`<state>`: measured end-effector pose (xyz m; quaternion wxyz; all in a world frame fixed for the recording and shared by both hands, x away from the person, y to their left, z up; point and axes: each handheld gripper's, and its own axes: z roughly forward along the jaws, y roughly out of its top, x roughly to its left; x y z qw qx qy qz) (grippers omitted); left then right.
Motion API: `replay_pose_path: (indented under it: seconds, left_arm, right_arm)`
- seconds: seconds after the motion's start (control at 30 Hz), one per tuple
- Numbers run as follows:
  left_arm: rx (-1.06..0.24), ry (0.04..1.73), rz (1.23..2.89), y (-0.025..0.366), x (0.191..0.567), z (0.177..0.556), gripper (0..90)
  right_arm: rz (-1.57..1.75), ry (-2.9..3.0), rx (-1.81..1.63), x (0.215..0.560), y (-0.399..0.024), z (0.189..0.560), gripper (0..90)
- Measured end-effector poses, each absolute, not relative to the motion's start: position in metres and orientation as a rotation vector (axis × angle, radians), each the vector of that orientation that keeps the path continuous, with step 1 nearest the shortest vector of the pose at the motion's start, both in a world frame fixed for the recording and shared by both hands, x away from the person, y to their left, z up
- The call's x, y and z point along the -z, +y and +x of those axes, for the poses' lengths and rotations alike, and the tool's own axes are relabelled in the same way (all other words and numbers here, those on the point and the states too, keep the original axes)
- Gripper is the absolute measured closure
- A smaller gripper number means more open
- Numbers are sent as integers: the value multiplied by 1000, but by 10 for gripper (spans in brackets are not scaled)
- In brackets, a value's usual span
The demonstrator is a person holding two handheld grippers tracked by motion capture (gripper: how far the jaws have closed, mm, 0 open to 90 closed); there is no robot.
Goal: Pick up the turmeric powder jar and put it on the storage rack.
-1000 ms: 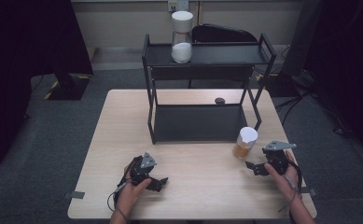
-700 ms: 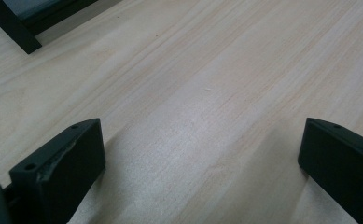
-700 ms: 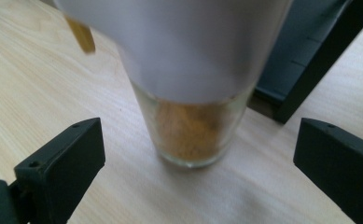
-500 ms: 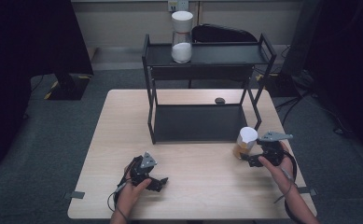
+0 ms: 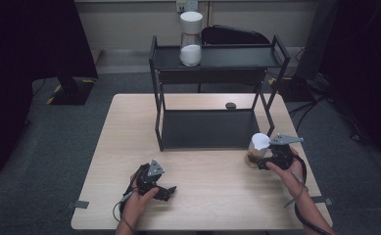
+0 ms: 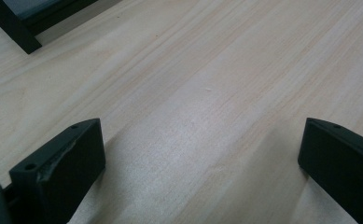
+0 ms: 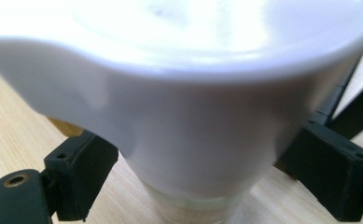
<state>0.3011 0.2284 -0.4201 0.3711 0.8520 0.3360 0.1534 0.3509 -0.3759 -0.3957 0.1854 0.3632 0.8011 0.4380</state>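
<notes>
Closing just now around the white-lidded jar [image 5: 258,149], with the right gripper [image 5: 262,160] brought in level from the person's side. Standing upright on the worktop [image 5: 202,171], just in front of the right front leg of the black rack [image 5: 207,128], so with the long axis vertical and crossing the line of the fingers squarely. Seen from the right gripper view, sitting dead centre between the two fingers [image 7: 81,172], one to each side just under the broad lid, glass and amber contents below. Drawn in close to the sides from a wider stance; impossible to tell whether pressing yet or a hair short of contact. Judging from that: no sideways correction called for, only the last bit of squeeze before any lift, and a grip under the lid rather than low on the glass.

Resting well apart on the near left of the worktop, the left gripper [image 5: 164,192], fingers [image 6: 72,158] spread wide over bare wood, holding nothing. Clearly the farther hand, with the rack's front between it and the jar's side.
</notes>
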Motion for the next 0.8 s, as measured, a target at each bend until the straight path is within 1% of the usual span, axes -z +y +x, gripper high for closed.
replay_pose_path:
  seconds: [0.07, 0.1, 0.17, 0.27, 0.33, 0.8]
  left_arm:
    - [-393, 861, 2185, 228, 420, 301, 0]
    - [-394, 861, 2185, 228, 420, 301, 0]
    - [-393, 862, 2185, 228, 420, 301, 0]
    - [-394, 861, 2185, 228, 420, 301, 0]
    - [-394, 861, 2185, 228, 420, 301, 0]
    - [-393, 862, 2185, 228, 420, 301, 0]
  right_arm:
    - [1017, 2261, -1228, 396, -376, 352, 164]
    - [1011, 2266, -1238, 397, -377, 353, 193]
    - [1009, 2254, -1264, 400, -379, 353, 202]
    - [999, 2261, -1280, 401, -381, 356, 244]
    - [983, 2259, -1299, 402, -382, 357, 287]
    - [988, 2269, -1270, 395, -382, 356, 303]
